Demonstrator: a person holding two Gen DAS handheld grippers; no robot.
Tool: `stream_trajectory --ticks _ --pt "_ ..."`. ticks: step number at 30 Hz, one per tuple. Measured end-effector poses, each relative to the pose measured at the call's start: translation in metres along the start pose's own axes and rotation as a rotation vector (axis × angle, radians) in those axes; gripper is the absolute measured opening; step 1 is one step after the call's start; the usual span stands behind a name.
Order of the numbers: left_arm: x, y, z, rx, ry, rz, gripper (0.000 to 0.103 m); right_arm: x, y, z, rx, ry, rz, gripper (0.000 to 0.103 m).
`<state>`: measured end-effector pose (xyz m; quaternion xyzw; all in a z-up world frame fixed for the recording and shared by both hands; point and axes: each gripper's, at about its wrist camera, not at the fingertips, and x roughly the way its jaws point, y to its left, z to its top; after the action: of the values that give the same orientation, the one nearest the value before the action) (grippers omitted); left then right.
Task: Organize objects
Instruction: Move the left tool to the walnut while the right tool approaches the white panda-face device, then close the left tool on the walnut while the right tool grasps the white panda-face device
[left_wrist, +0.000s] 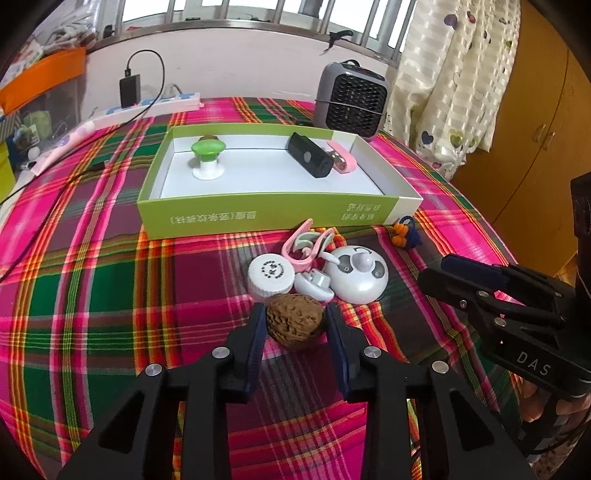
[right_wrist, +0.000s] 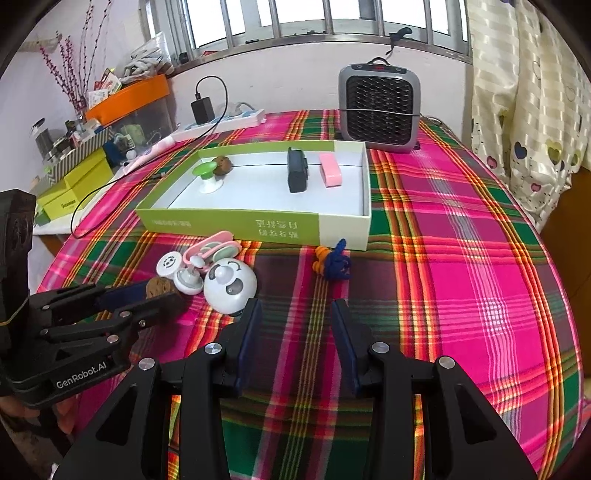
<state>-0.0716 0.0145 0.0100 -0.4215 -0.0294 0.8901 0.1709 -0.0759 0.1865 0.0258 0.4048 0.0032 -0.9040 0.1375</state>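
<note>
**Q:** Walnut, brown and wrinkled (left_wrist: 295, 320): where does it lie, and what has hold of it?

**A:** It sits on the pink-and-green plaid tablecloth (left_wrist: 110, 288), just in front of a white round screw cap (left_wrist: 270, 275) and a white panda-faced dome (left_wrist: 357, 274). The left gripper (left_wrist: 295, 325) has its blue pads on both flanks of the shell; judged, the grasp step is in hand.

**Q:** And the other tool?

**A:** The right gripper (right_wrist: 295, 325) hovers over bare cloth, fingers apart, holding nothing.

**Q:** What does the next move call for?

**A:** Likely a lift clear of the neighbouring pieces, then a carry over the near wall of the green-sided open cardboard box (left_wrist: 266, 214), where a second walnut (right_wrist: 223, 164) sits behind a green-topped white knob (right_wrist: 207, 176).
</note>
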Motion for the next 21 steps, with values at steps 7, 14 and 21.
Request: stream_trajectory --ticks 7,14,21 --pt "-0.008 0.018 -0.005 -0.028 -0.009 0.026 0.03 0.005 0.012 0.005 -0.02 0.001 0.043 0.04" --pt "-0.011 0.029 -0.006 -0.047 -0.018 0.035 0.03 0.012 0.022 0.011 -0.028 -0.005 0.082 0.04" --pt "-0.011 0.035 -0.005 -0.058 -0.019 0.016 0.03 0.027 0.023 0.016 -0.004 0.026 0.097 0.041"
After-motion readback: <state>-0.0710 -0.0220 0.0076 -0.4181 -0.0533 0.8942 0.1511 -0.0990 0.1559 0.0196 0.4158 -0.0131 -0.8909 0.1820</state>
